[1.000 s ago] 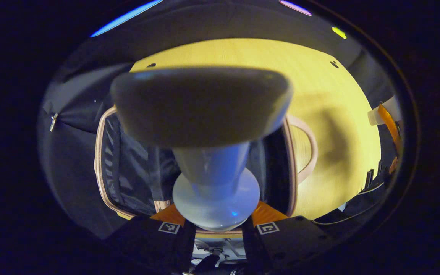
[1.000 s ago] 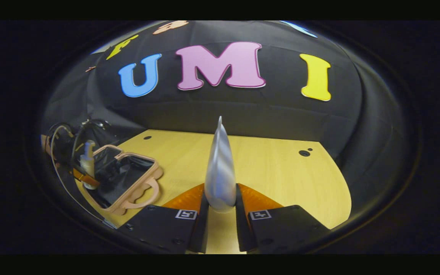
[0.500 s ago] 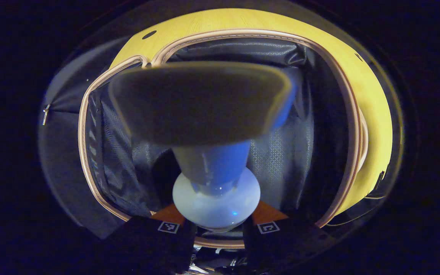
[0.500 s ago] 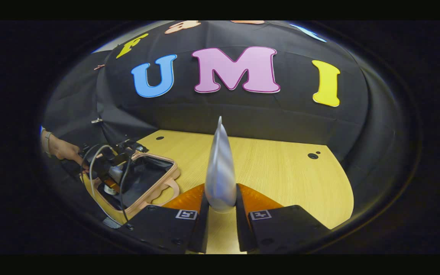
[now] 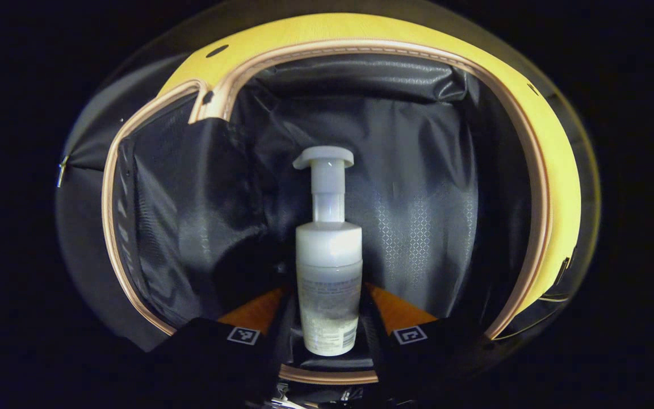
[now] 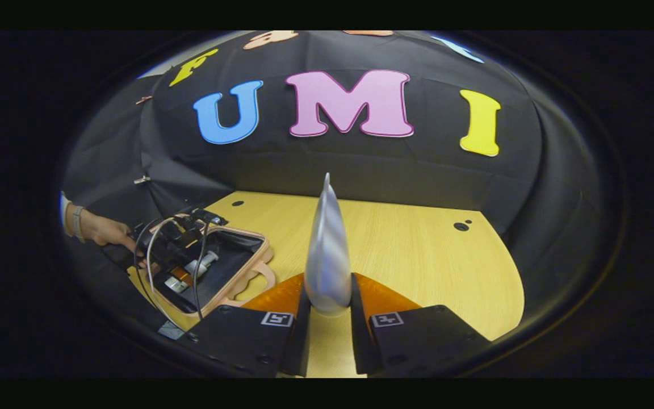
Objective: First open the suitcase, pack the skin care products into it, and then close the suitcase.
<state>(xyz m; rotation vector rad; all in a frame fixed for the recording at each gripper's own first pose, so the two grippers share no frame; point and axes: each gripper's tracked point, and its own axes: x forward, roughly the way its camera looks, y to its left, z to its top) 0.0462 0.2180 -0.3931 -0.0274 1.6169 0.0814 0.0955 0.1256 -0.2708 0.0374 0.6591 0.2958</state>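
In the left gripper view, a white pump bottle (image 5: 328, 267) lies on the dark lining of the open suitcase (image 5: 531, 187), pump head pointing away from me. My left gripper (image 5: 327, 298) is open, its orange fingers (image 5: 256, 309) on either side of the bottle's base with a small gap. The right gripper view shows my right gripper (image 6: 327, 287) shut on a silver tube (image 6: 327, 244), held upright above the wooden table (image 6: 418, 261). Far left in that view, the left gripper (image 6: 182, 250) reaches down into the suitcase (image 6: 250, 266), with the bottle (image 6: 202, 264) under it.
The suitcase has a pink rim and a pink handle (image 6: 264, 278) facing the table's middle. A hand (image 6: 103, 230) holds the left gripper from the far left. Black cloth walls close off the back and sides of the table.
The left gripper went down into the suitcase and opened. The bottle, held close to the camera before, now lies on the lining. The right gripper kept still with the tube.
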